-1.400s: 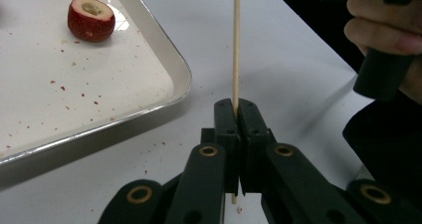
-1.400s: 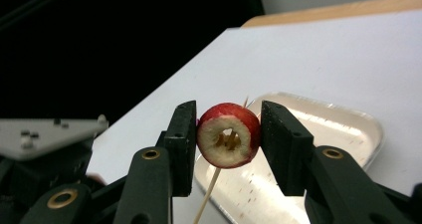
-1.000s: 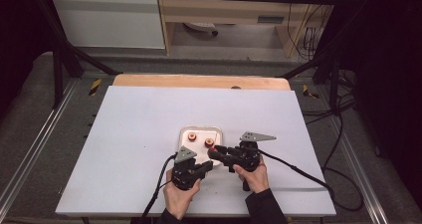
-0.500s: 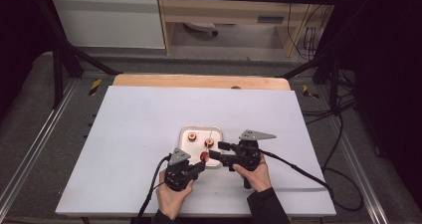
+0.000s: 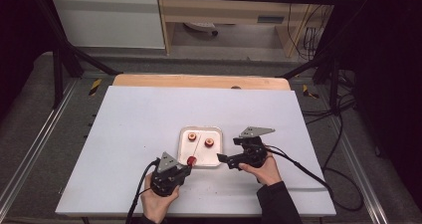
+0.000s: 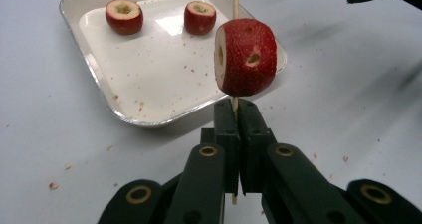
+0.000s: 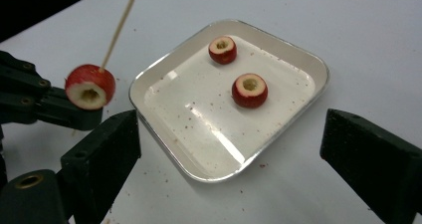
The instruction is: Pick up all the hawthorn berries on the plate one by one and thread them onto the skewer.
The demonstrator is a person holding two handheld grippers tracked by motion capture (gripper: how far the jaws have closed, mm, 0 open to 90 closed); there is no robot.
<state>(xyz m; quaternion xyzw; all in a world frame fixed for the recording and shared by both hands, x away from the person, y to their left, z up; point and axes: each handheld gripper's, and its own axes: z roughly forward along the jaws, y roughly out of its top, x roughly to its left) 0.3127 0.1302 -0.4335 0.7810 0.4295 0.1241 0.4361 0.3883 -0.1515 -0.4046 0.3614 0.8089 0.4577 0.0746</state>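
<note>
My left gripper [image 6: 238, 114] is shut on the lower end of a thin wooden skewer [image 6: 236, 0]. A cored red fruit [image 6: 246, 57] is threaded on the skewer just above the jaws. In the high view this fruit [image 5: 191, 160] hangs at the front edge of a small metal tray [image 5: 211, 157]. Two more cored red fruits [image 7: 222, 50] [image 7: 249, 90] lie in the tray [image 7: 199, 129]. My right gripper [image 7: 229, 129] is open and holds nothing, low over the tray's near right corner. In the high view the right gripper [image 5: 224, 159] points left towards the skewered fruit.
A white table top [image 5: 134, 134] carries everything, with a wooden strip [image 5: 199, 80] along its far edge. Red crumbs dot the tray and the table near it. Cables trail from both grippers toward the front and right.
The two grippers were close together in front of the tray. They have drawn apart: the left one back and left with the skewered fruit, the right one to the right.
</note>
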